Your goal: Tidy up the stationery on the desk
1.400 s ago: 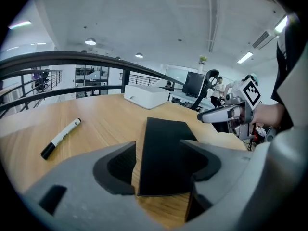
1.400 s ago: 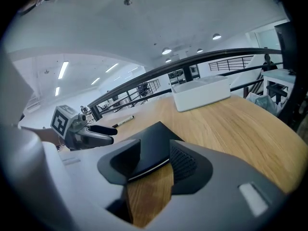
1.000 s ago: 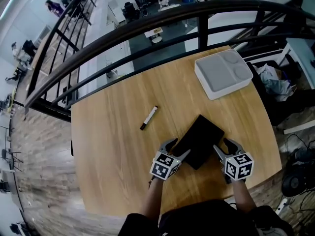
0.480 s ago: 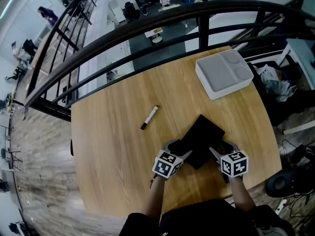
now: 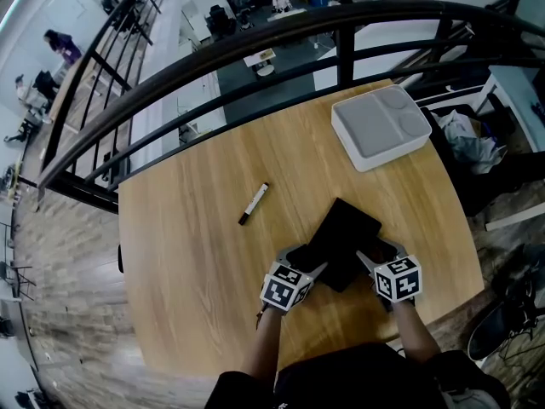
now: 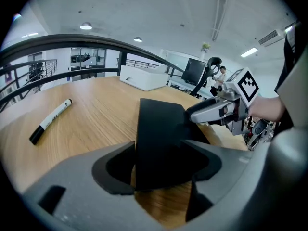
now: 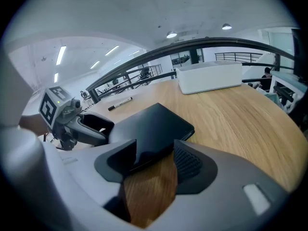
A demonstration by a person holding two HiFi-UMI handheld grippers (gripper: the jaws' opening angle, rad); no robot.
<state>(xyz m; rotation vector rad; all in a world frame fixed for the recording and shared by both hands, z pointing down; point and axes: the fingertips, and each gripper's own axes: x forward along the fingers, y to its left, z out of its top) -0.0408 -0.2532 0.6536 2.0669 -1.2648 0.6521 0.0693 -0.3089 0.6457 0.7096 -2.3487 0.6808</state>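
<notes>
Mezzanine office setting, curved dark metal railing (image 5: 255, 41) behind a light wooden worktop (image 5: 187, 254). Flat black rectangular case (image 5: 345, 233) lies toward the near edge, a bit right of the middle. Black-and-white marker pen (image 5: 254, 204) lies apart from it, nearer the left edge. White rectangular storage tray (image 5: 387, 153) sits at the far right corner and looks empty. Change over the last second: both grippers have closed in on the case from the near edge, the right one moving more, sliding in from beside the case to its near right corner. Case, marker and tray hold the same layout as before. Left gripper (image 5: 304, 258) now has the case's near left end filling the gap between its jaws; both pads look pressed on it, so clenched on the case. Right gripper (image 5: 379, 252) straddles the near right corner, one jaw against the case, bare wood showing between the case and the ribbed pad, so not clamped yet. Meaning for the task, as a judgement: a two-handed pick-up of the case is being set up, no lift yet. Tray is the likely destination. Marker untouched, so tidying is at an early stage.
</notes>
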